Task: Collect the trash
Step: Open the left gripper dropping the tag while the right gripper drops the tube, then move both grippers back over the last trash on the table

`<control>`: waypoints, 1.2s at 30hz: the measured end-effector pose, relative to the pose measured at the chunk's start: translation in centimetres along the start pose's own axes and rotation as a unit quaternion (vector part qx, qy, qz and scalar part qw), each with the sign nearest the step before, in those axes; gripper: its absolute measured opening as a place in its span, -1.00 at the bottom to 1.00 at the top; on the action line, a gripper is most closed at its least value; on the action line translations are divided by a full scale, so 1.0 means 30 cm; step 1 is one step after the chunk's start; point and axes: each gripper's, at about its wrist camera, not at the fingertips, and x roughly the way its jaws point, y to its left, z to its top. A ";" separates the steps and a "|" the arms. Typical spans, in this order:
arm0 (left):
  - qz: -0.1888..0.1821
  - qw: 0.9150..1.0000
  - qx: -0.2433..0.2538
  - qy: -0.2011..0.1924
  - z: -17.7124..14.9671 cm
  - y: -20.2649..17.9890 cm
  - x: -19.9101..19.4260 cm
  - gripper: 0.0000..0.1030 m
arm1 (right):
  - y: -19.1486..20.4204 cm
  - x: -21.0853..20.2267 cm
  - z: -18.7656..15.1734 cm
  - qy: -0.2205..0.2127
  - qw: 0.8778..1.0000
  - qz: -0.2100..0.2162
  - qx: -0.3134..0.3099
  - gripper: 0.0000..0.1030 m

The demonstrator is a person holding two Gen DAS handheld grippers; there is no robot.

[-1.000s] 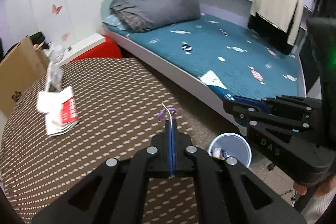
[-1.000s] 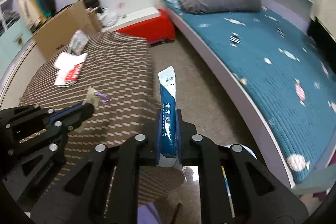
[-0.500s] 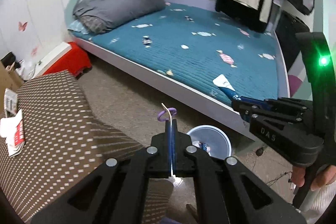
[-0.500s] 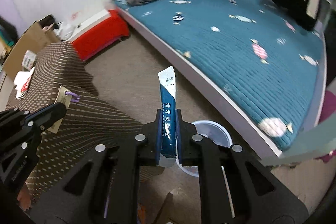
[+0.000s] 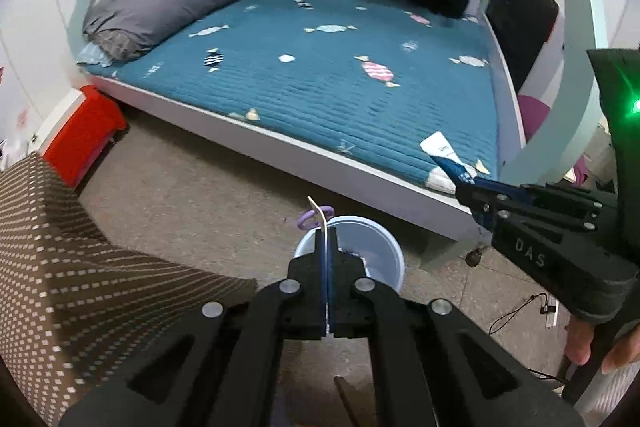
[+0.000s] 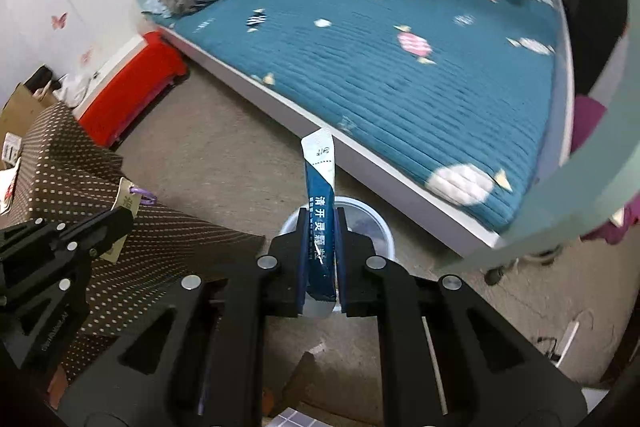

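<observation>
My left gripper (image 5: 326,251) is shut on a thin paper tag with a purple loop (image 5: 316,217), seen edge-on; from the right wrist view the tag (image 6: 128,203) is beige card. My right gripper (image 6: 320,231) is shut on a blue and white sachet (image 6: 320,183), also seen in the left wrist view (image 5: 444,155). A pale blue trash bin (image 5: 384,247) stands on the floor just beyond both grippers, with some trash inside; it also shows in the right wrist view (image 6: 376,223).
A brown dotted tablecloth (image 5: 60,267) covers the table at the left. A bed with a teal quilt (image 5: 340,79) and a grey duvet lies ahead. A red box (image 5: 80,135) stands by the wall. Cables lie on the floor at the right.
Both grippers have swung right, away from the table and toward the bin on the floor. The bin is now nearer and centred. Both still hold their items.
</observation>
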 end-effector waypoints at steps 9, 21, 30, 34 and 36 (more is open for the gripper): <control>0.005 1.000 -0.002 0.003 -0.014 -0.034 0.079 0.52 | -0.089 0.019 -0.055 0.013 1.000 -0.016 0.023 -0.76; 0.034 0.998 -0.044 0.028 -0.074 0.146 0.099 0.52 | 0.057 0.088 -0.046 0.010 1.000 -0.024 -0.008 0.69; 0.032 0.998 -0.051 0.027 -0.078 0.169 0.090 0.52 | 0.055 0.088 -0.064 0.021 1.000 -0.013 -0.005 0.68; 0.029 0.998 -0.053 0.021 -0.074 0.166 0.069 0.52 | 0.060 0.058 -0.063 0.015 1.000 -0.014 -0.006 0.68; 0.029 0.998 -0.053 0.018 -0.072 0.165 0.056 0.52 | 0.068 0.036 -0.058 0.009 1.000 -0.012 -0.006 0.68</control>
